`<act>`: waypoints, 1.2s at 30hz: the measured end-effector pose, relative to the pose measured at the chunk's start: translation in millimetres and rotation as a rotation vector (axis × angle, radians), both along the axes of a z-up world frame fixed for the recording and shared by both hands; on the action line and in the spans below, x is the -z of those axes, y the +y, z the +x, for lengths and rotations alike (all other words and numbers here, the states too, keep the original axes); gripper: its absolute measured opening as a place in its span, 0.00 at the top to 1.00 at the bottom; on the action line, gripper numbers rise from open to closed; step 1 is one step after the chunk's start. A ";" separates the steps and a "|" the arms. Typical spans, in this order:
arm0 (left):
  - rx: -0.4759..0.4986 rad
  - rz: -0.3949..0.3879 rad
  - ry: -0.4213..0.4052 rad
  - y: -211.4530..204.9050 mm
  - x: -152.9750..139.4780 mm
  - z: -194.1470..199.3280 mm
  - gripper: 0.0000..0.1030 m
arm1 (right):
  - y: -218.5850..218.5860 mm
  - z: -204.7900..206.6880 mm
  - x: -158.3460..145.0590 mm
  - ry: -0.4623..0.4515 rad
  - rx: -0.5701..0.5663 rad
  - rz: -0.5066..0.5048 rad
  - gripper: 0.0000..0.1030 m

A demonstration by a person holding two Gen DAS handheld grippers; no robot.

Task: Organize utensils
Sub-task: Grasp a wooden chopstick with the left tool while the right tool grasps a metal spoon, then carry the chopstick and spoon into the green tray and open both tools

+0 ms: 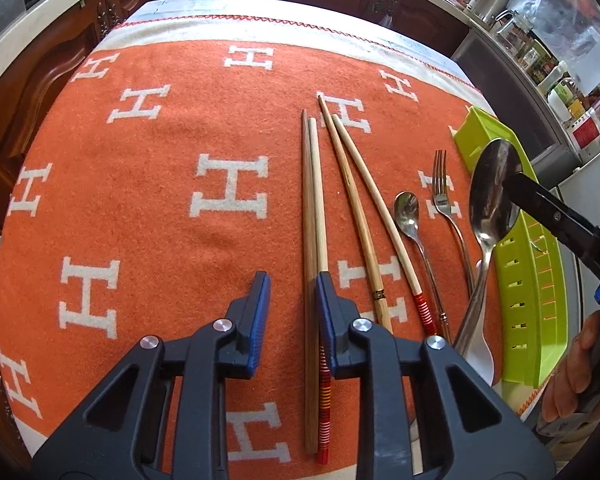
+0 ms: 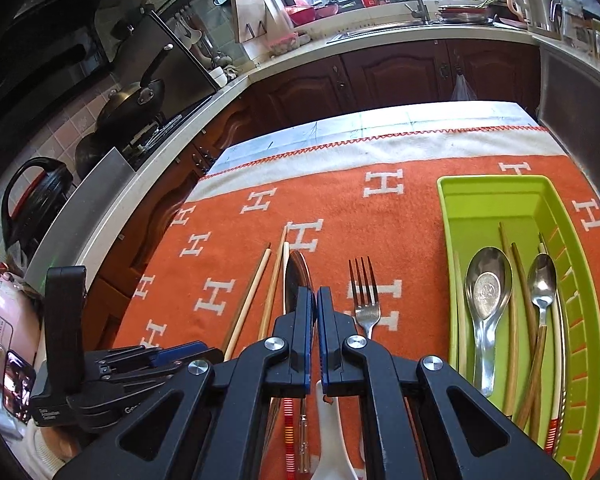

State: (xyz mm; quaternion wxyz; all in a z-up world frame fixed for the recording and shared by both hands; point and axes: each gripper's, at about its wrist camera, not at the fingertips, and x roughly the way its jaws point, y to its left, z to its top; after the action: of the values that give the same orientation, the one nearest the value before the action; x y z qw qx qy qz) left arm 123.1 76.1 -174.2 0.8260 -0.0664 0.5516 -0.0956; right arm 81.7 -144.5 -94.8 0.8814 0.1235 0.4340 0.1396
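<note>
The right gripper (image 2: 315,300) has its fingers clamped on a big spoon (image 1: 494,192), lifted off the orange cloth (image 1: 160,200) beside the green tray (image 2: 496,200) (which already holds spoons and chopsticks). The left gripper (image 1: 292,284) hangs with narrow, empty fingers straddling a chopstick pair (image 1: 314,208). A second pair (image 1: 356,196), a small spoon (image 1: 408,208) and a fork (image 1: 442,196) lie on the desk.
</note>
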 end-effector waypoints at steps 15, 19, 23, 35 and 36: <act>0.015 0.187 -0.054 -22.3 0.2 3.7 0.96 | -6.3 -16.4 -6.7 -0.046 -0.031 0.045 0.97; -0.013 0.149 -0.059 -16.1 -11.2 -6.5 0.96 | -14.5 -24.5 -16.2 -0.072 -0.032 0.074 0.97; 0.001 0.139 -0.094 -21.4 -32.6 -21.1 0.96 | -27.1 -38.6 -29.0 -0.112 -0.022 0.113 0.97; 0.128 0.086 -0.217 -84.7 -103.7 -65.6 0.96 | -84.5 -112.1 -95.9 -0.253 0.062 0.139 0.97; 0.147 0.075 -0.223 -93.3 -109.2 -69.6 0.96 | -93.4 -120.4 -102.6 -0.262 0.079 0.142 0.97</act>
State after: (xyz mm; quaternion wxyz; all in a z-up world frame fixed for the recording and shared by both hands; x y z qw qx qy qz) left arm 53.4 -17.2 -65.1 0.8749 0.0162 0.4628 -0.1417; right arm -38.7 -237.8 7.8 0.9243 0.1835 0.2990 0.1501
